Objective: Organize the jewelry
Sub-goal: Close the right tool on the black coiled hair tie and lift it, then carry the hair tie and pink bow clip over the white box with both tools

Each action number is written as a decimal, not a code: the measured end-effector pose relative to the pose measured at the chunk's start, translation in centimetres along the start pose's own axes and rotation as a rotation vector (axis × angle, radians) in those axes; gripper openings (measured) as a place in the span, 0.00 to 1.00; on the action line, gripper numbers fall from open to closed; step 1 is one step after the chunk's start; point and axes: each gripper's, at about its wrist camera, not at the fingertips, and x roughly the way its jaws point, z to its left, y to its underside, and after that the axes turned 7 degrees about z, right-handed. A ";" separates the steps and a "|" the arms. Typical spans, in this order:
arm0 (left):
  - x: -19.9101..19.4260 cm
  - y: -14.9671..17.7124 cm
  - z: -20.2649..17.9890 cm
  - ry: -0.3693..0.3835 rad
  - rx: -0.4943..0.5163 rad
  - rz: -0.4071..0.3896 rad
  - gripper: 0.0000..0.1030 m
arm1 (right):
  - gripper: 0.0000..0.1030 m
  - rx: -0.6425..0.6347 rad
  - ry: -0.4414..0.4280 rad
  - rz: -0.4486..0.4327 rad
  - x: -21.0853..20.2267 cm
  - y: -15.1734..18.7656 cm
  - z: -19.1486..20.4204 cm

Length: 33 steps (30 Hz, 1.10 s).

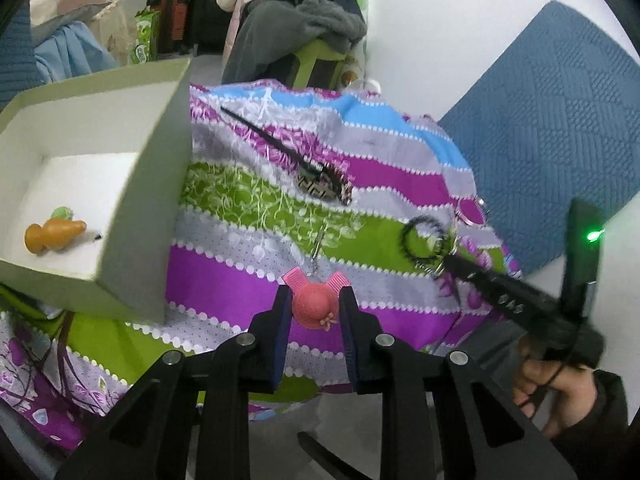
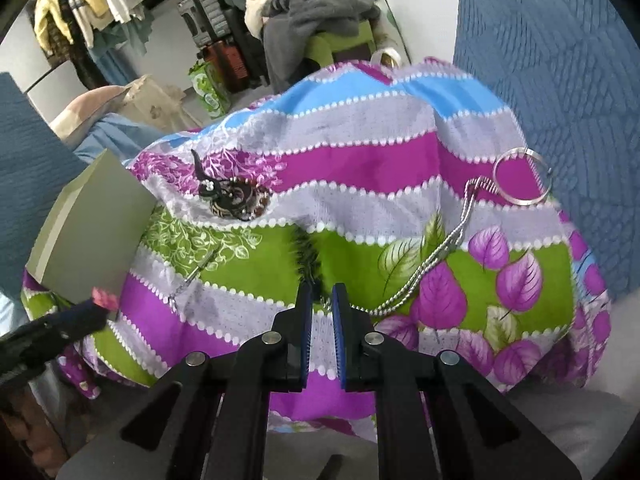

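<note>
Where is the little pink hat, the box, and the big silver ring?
pink hat (image 1: 313, 305), left wrist view, on its crown.
box (image 1: 160, 184), left wrist view, on its outer wall.
silver ring (image 2: 522, 176), right wrist view, on its lower rim.

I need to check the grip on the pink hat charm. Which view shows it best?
The left wrist view: the pink hat charm sits centred between the left gripper's pads. The right wrist view shows only a pink sliver.

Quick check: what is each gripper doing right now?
Left gripper: shut on the pink hat charm.
Right gripper: shut on the black spiky ring.
</note>
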 end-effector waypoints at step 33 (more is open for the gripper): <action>-3.2 -1.7 0.4 -0.032 0.008 -0.043 0.22 | 0.07 -0.042 0.113 -0.063 -2.8 -2.5 2.2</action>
